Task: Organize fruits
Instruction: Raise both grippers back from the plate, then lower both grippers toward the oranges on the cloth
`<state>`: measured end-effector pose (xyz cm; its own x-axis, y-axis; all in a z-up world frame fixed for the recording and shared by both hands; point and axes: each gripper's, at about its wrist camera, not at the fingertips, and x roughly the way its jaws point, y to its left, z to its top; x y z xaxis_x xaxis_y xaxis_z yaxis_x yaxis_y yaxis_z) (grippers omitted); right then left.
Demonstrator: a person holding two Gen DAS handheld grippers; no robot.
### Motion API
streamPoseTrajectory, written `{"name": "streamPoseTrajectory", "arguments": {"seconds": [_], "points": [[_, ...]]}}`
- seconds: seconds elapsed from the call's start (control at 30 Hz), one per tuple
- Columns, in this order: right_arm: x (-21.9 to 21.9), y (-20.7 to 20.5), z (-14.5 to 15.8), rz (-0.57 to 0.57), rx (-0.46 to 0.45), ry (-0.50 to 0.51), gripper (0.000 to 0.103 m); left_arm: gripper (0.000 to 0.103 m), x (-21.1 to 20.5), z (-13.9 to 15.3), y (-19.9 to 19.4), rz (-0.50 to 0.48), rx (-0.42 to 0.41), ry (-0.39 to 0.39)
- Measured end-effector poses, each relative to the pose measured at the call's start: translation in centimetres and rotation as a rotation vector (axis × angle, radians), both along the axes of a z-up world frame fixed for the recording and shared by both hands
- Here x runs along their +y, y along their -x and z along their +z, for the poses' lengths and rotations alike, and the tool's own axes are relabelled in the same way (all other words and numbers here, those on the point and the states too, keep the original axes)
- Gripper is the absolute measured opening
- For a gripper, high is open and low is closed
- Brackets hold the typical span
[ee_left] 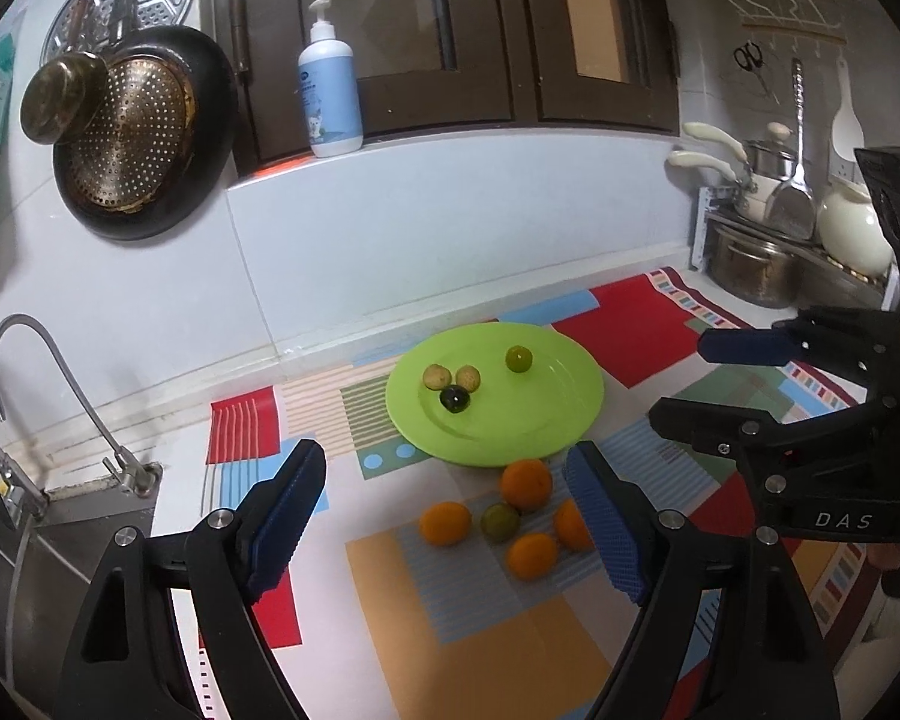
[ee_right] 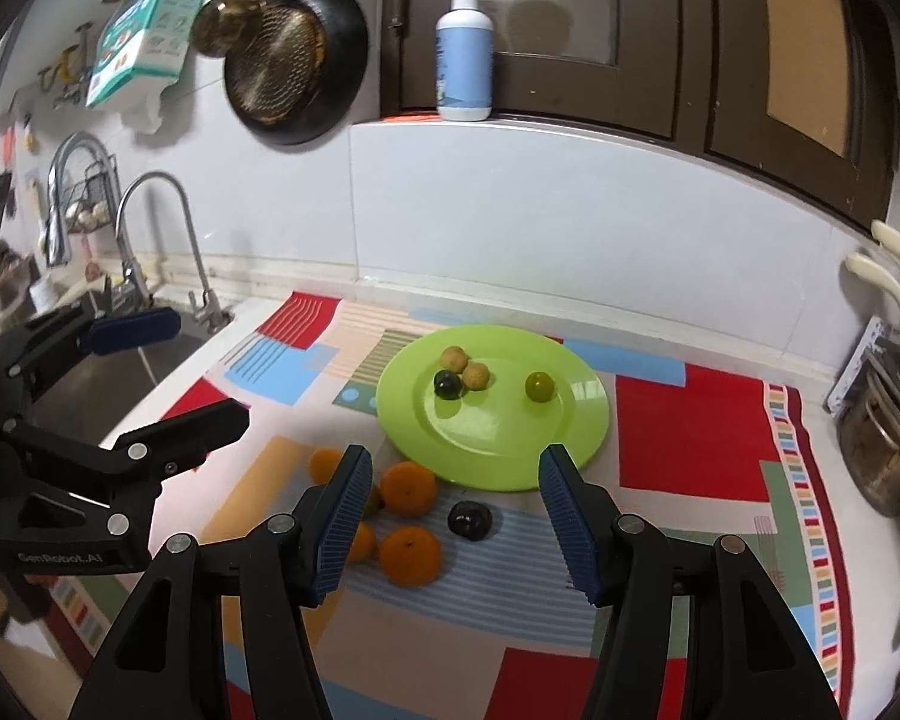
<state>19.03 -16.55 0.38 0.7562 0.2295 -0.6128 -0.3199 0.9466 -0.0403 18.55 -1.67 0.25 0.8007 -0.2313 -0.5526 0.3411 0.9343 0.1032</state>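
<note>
A green plate (ee_left: 540, 426) (ee_right: 576, 426) lies on a patterned mat and holds two small tan fruits (ee_left: 450, 377), a dark fruit (ee_left: 455, 399) and a green fruit (ee_left: 518, 358). In front of the plate lie several oranges (ee_left: 526, 483) (ee_right: 410, 547) and a green fruit (ee_left: 500, 522). A dark plum (ee_right: 470, 519) lies on the mat in the right wrist view. My left gripper (ee_left: 444, 528) is open above the oranges. My right gripper (ee_right: 456, 522) is open above the plum and oranges. Each gripper shows in the other's view, open.
A sink with a faucet (ee_left: 42, 396) is at the left. Pots and utensils (ee_left: 768, 264) stand at the back right. A soap bottle (ee_left: 330, 90) stands on the window ledge. A pan (ee_left: 144, 132) hangs on the wall.
</note>
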Motion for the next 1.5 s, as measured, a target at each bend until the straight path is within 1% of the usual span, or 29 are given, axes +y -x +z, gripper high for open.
{"name": "streamPoseTrajectory", "arguments": {"seconds": [0.13,0.27,0.53,0.8,0.87,0.9,1.0,1.13,1.3,1.5], "points": [[0.5,0.4,-0.4,0.035,0.006,0.036,0.059,0.083,-0.1,-0.6,0.4,-0.024,0.008,-0.003],[0.9,0.5,-1.3,0.066,0.032,0.057,0.059,0.083,-0.4,-1.4,0.6,-0.059,0.012,-0.012],[1.6,0.3,-3.6,0.135,0.075,0.14,0.059,0.082,-1.3,-3.8,0.7,-0.147,0.023,-0.093],[2.2,-0.7,-5.9,0.193,0.135,0.168,0.059,0.082,-1.9,-6.1,-0.4,-0.218,0.08,-0.104],[2.3,-1.1,-6.6,0.203,0.155,0.169,0.059,0.079,-2.1,-6.8,-0.6,-0.236,0.096,-0.114],[2.3,-1.3,-7.0,0.207,0.167,0.17,0.059,0.075,-2.2,-7.1,-0.8,-0.242,0.101,-0.121],[2.5,-1.9,-8.1,0.218,0.197,0.18,0.059,0.071,-2.2,-8.1,-1.4,-0.259,0.129,-0.123],[2.7,-2.4,-9.2,0.238,0.226,0.192,0.059,0.06,-2.4,-9.2,-2.0,-0.286,0.17,-0.127],[2.9,-3.1,-10.4,0.267,0.257,0.197,0.058,0.056,-2.9,-10.3,-2.3,-0.332,0.198,-0.139],[2.9,-3.9,-11.0,0.284,0.26,0.202,0.057,0.05,-3.1,-11.1,-3.1,-0.362,0.224,-0.135]]}}
